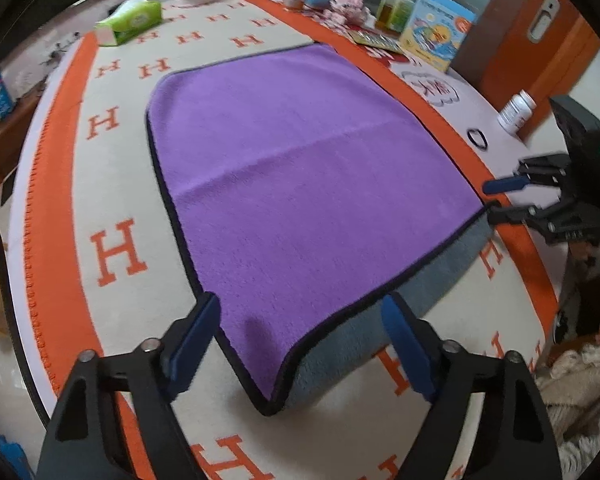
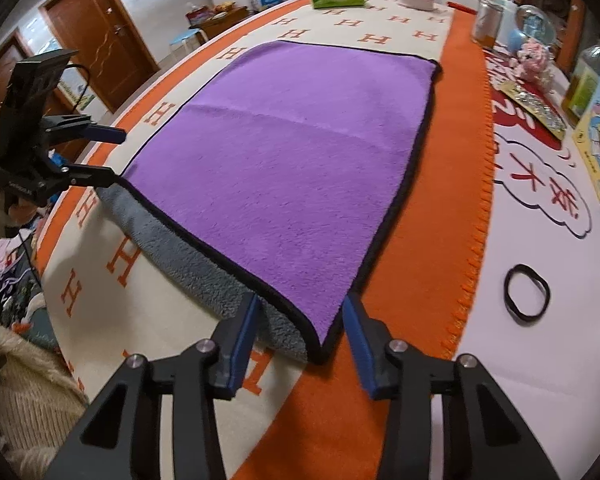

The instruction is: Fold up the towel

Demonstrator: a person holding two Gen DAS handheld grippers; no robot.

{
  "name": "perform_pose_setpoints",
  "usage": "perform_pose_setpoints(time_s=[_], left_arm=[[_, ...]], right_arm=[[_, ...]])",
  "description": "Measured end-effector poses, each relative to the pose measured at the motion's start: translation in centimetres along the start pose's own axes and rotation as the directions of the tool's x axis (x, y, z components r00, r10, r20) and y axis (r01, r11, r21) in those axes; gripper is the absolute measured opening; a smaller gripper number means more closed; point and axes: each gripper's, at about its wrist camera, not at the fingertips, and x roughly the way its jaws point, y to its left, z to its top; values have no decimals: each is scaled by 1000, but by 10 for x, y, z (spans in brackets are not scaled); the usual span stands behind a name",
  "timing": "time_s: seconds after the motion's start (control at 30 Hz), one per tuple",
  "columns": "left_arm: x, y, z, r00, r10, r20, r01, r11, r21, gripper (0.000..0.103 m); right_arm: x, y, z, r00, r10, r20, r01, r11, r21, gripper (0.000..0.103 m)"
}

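Both claws, left claw (image 1: 300, 340) and right claw (image 2: 300, 328), are gaping open, straddling the towel (image 1: 300, 168) near corners; next, pinching them shut and lifting.

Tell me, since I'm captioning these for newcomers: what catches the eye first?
The purple towel dominates, spread flat mid-table on the orange-and-cream H-patterned blanket, its near edge lifted to show grey backing. The open left gripper and right gripper each straddle a near corner.
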Motion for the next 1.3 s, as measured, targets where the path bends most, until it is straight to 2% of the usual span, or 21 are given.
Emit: perform_pose_setpoints(time_s=[0.23,0.33,0.4,0.53,0.73,0.87,1.07,1.3], left_arm=[[10,-7,-6,996,-54,-73,58,997,58,59],[12,-10,-7,994,-61,-91,67,995,71,58],[14,-10,-7,992,-69,-101,77,995,71,57],[14,-8,-9,988,-90,-124,99,993,64,45],[11,-6,-13,987,-91,-131,98,994,51,36],[11,-4,-15,988,-65,-140,72,996,50,22],[11,-7,-21,989,-10,-148,19,998,61,8],[2,-20,-21,992,65,-113,-57,996,69,5]], right_arm=[[5,0,0,999,28,-30,-29,999,-42,30],[6,0,0,999,31,-33,-32,998,-51,28],[5,-1,-2,999,38,-33,-39,998,-51,25],[4,-1,-3,999,36,-32,-37,998,-58,21],[2,1,-4,1000,22,-20,-23,997,-70,14],[2,4,-6,1000,11,-22,-13,996,-87,8],[-4,11,-8,1000,-15,-1,15,995,-101,5],[-9,16,-7,998,-65,24,67,994,-83,5]])
